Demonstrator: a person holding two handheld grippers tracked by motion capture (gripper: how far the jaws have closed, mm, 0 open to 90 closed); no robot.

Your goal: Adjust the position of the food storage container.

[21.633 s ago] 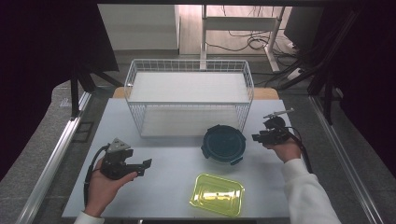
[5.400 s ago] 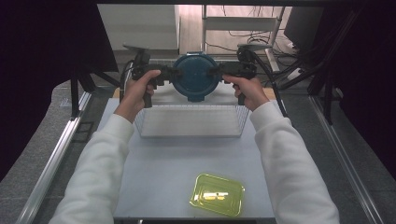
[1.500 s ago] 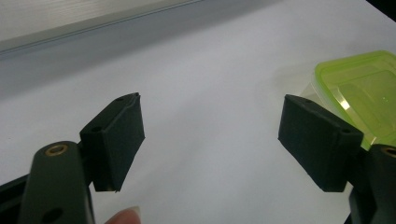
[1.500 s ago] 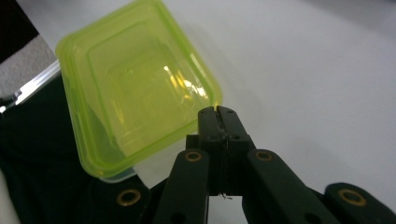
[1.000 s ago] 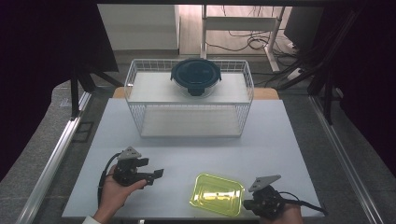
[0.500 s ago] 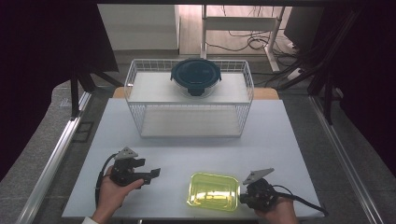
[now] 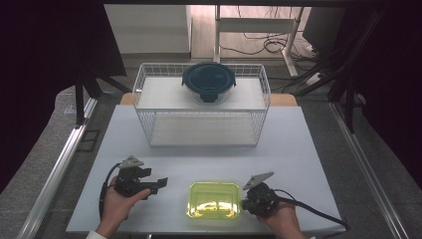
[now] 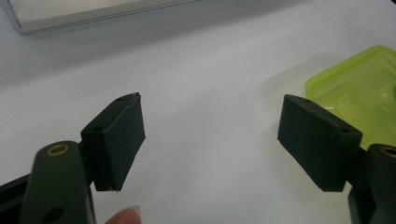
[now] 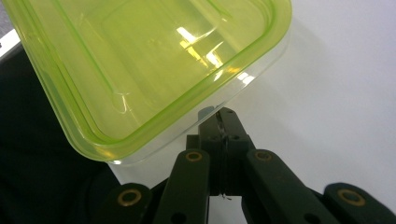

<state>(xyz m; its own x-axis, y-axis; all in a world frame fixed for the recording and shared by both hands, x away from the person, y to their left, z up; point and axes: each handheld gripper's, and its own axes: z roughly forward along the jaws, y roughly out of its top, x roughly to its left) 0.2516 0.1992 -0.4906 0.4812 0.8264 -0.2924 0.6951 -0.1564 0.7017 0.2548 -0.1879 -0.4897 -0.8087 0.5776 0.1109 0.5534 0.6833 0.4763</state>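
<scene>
Near the front edge of the table: two hand-held grippers flank a yellow-green container.

Right gripper (image 9: 223, 122): jaws clenched flat together, nothing between them, tips against the clear wall of the yellow-green container (image 9: 144, 65) just under its lid rim; whether they truly touch it cannot be told. Left gripper (image 8: 210, 140): jaws spread wide, nothing between them, bare tabletop in the gap, container's corner just beyond one pad. From above, left gripper (image 7: 158, 183) sits left of the container (image 7: 213, 200) with a small gap; right gripper (image 7: 246, 201) sits at its right side. Container lies flat, lid on, at the middle of the table's (image 7: 308, 149) front edge. Along the far edge stands a white wire basket (image 7: 201, 112) holding a round dark-blue lidded container (image 7: 208, 82), well apart from both hands.
</scene>
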